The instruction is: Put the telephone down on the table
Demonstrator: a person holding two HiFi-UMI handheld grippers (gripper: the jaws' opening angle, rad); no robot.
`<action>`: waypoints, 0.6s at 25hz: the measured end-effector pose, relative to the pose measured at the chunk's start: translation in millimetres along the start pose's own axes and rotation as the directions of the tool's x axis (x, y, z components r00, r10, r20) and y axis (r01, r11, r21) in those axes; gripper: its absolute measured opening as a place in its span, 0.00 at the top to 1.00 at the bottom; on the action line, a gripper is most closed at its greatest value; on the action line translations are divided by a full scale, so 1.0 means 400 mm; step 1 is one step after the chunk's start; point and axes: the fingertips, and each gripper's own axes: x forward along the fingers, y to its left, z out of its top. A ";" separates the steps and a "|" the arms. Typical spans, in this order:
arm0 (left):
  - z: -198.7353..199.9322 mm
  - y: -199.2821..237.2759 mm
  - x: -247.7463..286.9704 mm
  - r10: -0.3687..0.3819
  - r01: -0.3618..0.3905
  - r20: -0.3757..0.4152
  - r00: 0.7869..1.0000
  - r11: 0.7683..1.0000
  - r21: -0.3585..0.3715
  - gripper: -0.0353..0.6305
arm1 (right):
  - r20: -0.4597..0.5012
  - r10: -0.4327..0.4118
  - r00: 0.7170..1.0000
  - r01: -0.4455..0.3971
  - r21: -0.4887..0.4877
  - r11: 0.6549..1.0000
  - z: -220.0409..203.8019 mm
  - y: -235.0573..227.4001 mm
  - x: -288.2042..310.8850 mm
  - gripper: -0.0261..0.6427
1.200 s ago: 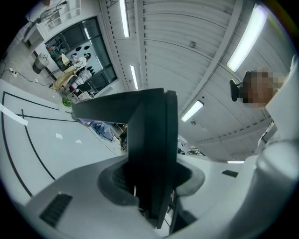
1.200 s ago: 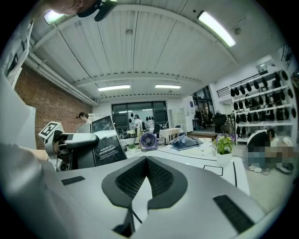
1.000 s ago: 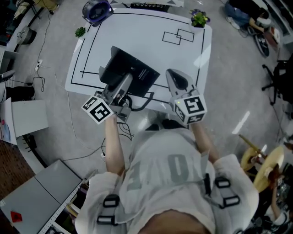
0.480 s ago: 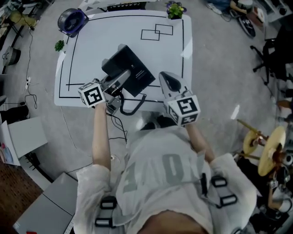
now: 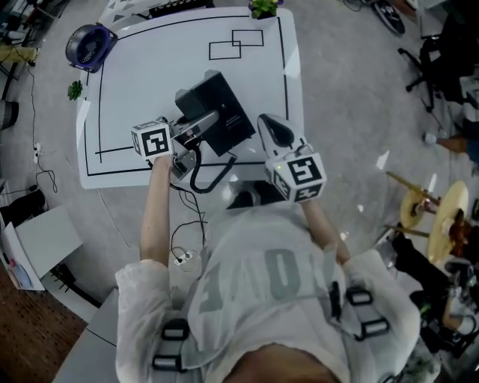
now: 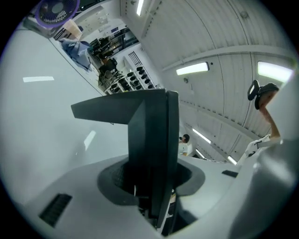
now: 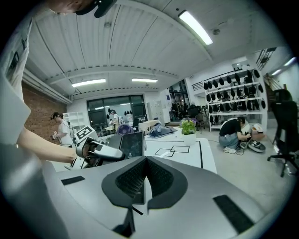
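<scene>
The telephone (image 5: 217, 112) is a flat black unit, and my left gripper (image 5: 212, 119) is shut on its near edge, holding it over the front right part of the white table (image 5: 150, 75). In the left gripper view the telephone (image 6: 154, 135) stands edge-on between the jaws of the left gripper (image 6: 152, 184). Its black cord (image 5: 203, 176) loops down past the table's front edge. My right gripper (image 5: 268, 126) is shut and empty, just right of the telephone. The right gripper view shows its own gripper (image 7: 145, 179) closed, with the telephone (image 7: 132, 144) and the left gripper (image 7: 100, 151) ahead to the left.
A purple fan (image 5: 88, 45) stands at the table's far left corner and a potted plant (image 5: 262, 7) at the far edge. Black lines and two outlined rectangles (image 5: 236, 43) mark the tabletop. More cable (image 5: 179, 247) trails on the floor. A person (image 7: 236, 130) crouches by shelves.
My left gripper has swung with the telephone still in it, so it now points more to the right, with its marker cube further left. The right gripper has kept its place beside it.
</scene>
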 end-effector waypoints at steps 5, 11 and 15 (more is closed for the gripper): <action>-0.009 0.037 0.038 -0.021 0.019 -0.048 0.999 0.999 -0.039 0.70 | -0.017 -0.035 0.999 0.036 0.024 0.999 -0.019 -0.032 0.006 0.95; -0.009 0.083 0.061 -0.037 0.031 -0.061 0.997 0.995 -0.094 0.70 | -0.036 -0.058 0.998 0.060 0.058 0.997 -0.038 -0.057 0.025 0.95; -0.008 0.091 0.074 -0.049 0.041 -0.072 0.996 0.993 -0.112 0.70 | -0.045 -0.061 0.997 0.063 0.062 0.996 -0.039 -0.063 0.041 0.95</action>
